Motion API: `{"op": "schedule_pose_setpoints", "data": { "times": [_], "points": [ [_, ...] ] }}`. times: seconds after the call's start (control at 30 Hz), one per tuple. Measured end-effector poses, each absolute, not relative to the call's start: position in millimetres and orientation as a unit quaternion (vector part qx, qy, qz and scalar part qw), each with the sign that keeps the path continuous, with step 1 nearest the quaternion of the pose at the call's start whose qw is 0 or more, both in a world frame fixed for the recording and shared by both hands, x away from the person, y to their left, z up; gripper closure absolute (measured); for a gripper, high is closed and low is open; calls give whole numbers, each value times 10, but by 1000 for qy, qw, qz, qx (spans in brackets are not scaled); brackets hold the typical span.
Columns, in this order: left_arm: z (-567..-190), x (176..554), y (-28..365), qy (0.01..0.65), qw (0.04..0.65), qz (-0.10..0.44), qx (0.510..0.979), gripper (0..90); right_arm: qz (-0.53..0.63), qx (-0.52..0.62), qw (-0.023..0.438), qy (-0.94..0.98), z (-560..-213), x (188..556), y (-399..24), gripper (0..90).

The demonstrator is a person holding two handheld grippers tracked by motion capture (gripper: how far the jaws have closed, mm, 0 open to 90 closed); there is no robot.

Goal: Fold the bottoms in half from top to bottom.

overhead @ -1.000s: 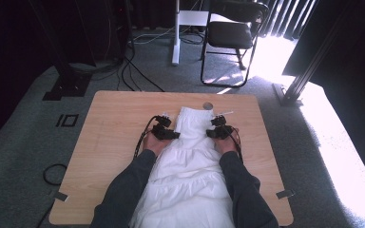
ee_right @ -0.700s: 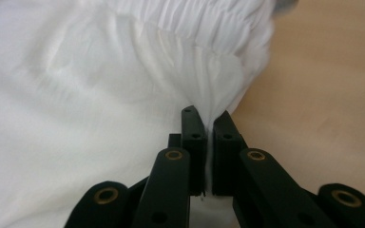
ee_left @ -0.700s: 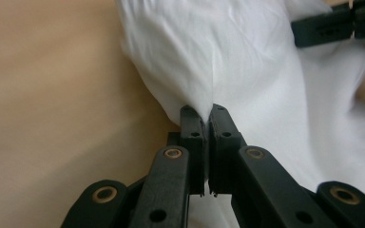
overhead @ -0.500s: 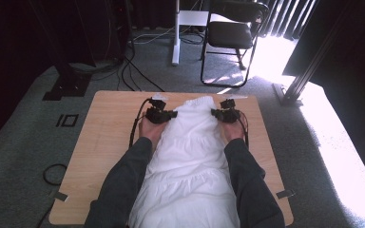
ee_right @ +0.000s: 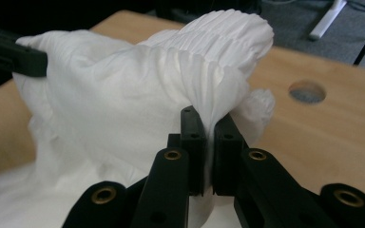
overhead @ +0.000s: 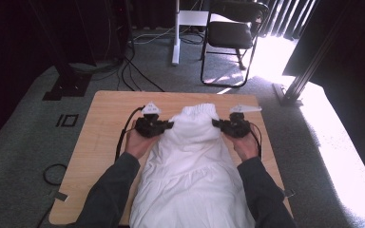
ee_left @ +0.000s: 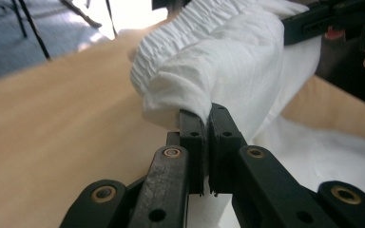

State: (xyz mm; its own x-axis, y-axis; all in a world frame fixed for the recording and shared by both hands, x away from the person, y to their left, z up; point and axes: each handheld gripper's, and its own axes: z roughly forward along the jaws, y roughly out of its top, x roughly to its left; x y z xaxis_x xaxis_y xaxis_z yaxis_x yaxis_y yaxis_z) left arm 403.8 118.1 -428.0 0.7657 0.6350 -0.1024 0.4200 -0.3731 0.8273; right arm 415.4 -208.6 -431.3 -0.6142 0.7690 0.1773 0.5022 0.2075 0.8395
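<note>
In the right gripper view, a table hole (ee_right: 307,91) shows.

Black tongs (overhead: 168,126) with brass rivets, trailing cables; dark-grey sleeves (overhead: 109,190).

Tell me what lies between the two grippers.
The white garment, its gathered edge lifted, spans from the left gripper to the right gripper, both shut on it; high view.

It looks like a lab or recording studio. A plain wooden bench (overhead: 104,123) stands on grey carpet (overhead: 24,142), with black cables (overhead: 138,71) trailing across the floor, dark curtains (overhead: 38,28) around it, a black folding chair (overhead: 233,33) and a metal frame post (overhead: 309,71) by the sunlit patch.
</note>
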Motion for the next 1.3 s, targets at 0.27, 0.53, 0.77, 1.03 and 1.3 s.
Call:
{"op": "schedule_pose_setpoints", "data": {
  "times": [0.27, 0.53, 0.77, 1.03, 1.3],
  "points": [
    [-5019, 3586, 1098, 314, 344, 111, 878, 872, 406, 391, 104, 820, -4891, 3740, -1956, 855],
    [-5300, 3858, 943, 318, 296, 125, 892, 872, 331, 410, 82, 846, -5301, 4078, -1718, 856],
    [-5286, 4395, 820, 329, 265, 183, 888, 871, 326, 453, 105, 823, -5329, 4464, -1661, 854],
    [-5254, 4772, 724, 346, 226, 214, 885, 870, 329, 486, 125, 800, -5342, 4772, -1590, 856],
    [-4913, 4792, 846, 374, 276, 218, 858, 876, 360, 488, 154, 780, -5072, 4867, -1656, 862]
  ]
}}
